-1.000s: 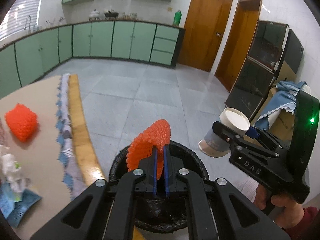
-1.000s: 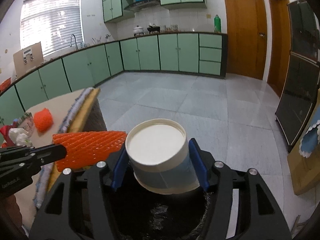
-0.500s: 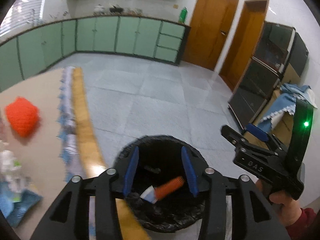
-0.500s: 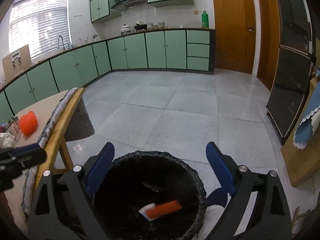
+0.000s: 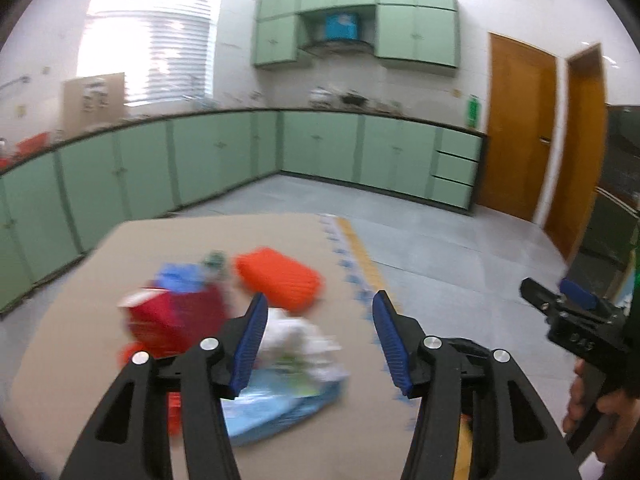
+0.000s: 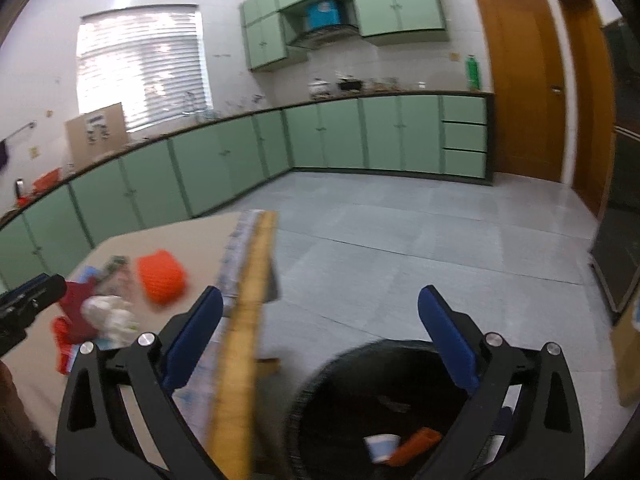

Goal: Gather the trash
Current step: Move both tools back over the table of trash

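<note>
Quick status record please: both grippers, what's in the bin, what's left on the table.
left gripper: jaws opening, nothing between them, aimed at the table pile
right gripper: jaws opening, empty, over the bin's edge
bin: black-lined, on the floor beside the table; holds a paper cup and an orange mesh piece
table: orange mesh pad, red box, white crumpled wrapper, blue packet
image quality: motion-blurred

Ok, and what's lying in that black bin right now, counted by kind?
Seen inside the bin:
Paper cup: 1
Orange foam net: 1
Total: 2
</note>
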The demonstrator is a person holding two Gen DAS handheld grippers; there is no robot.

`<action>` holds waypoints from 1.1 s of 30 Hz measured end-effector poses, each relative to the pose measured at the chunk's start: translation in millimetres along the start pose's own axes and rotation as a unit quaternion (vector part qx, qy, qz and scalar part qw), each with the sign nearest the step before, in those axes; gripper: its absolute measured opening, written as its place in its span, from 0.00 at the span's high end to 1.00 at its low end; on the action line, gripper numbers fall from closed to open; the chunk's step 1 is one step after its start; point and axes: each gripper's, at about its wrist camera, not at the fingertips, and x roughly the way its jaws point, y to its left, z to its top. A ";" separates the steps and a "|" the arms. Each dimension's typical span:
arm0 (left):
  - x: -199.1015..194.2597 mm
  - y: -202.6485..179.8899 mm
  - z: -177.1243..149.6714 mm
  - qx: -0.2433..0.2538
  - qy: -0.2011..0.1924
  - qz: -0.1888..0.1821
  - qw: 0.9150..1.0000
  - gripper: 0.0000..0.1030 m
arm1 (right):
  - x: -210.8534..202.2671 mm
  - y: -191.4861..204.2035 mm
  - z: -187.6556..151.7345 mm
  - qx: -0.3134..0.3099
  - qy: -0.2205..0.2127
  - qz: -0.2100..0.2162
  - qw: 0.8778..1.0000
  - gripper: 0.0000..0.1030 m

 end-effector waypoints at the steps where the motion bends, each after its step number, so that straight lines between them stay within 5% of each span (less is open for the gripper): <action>1: -4.0 9.7 -1.0 -0.002 -0.005 0.016 1.000 0.48 | 0.8 9.4 1.7 -0.003 -0.002 0.010 1.000 0.08; 13: -7.3 87.6 -23.0 -0.042 -0.009 0.131 0.990 0.47 | 29.3 124.4 1.5 -0.057 -0.003 0.104 0.993 0.08; 23: -0.3 102.4 -31.3 -0.049 -0.010 0.141 0.989 0.47 | 49.0 171.6 -11.2 -0.103 0.016 0.129 0.986 0.09; 33: 4.5 111.1 -40.9 -0.056 0.000 0.146 0.988 0.47 | 64.6 186.9 -20.6 -0.122 0.046 0.145 0.981 0.27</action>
